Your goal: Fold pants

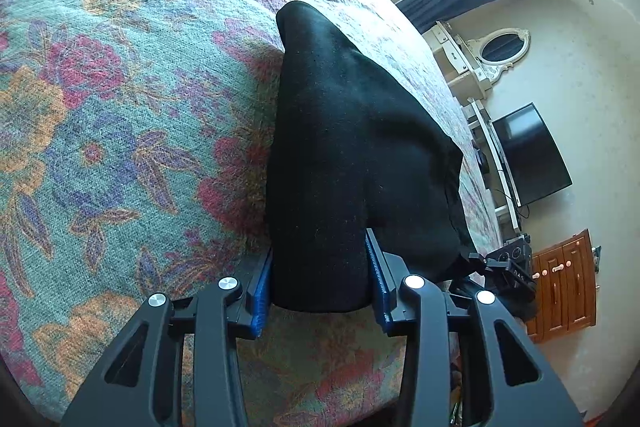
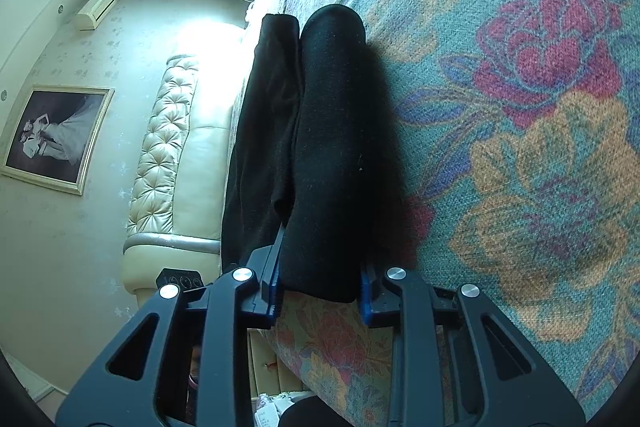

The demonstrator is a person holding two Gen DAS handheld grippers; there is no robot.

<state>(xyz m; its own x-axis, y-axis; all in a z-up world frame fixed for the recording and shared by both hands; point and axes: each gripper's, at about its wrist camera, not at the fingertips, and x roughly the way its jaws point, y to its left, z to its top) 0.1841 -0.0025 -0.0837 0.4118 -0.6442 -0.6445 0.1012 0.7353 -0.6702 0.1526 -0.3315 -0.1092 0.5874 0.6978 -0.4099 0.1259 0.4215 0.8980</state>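
The black pants (image 1: 340,147) lie on a floral bedspread (image 1: 120,107), lifted at the near end. My left gripper (image 1: 320,275) is shut on a thick fold of the pants, its blue pads pressing both sides. In the right wrist view the pants (image 2: 332,147) run away from the camera, with a second layer (image 2: 264,131) hanging on the left side. My right gripper (image 2: 320,279) is shut on a thick fold of the pants too. The other gripper (image 1: 504,267) shows partly at the right in the left wrist view.
The bedspread (image 2: 520,147) covers the bed. A padded cream headboard (image 2: 168,147) and a framed picture (image 2: 56,139) are to the left. A TV (image 1: 528,155), a white dresser with mirror (image 1: 480,59) and a wooden cabinet (image 1: 564,287) stand past the bed's edge.
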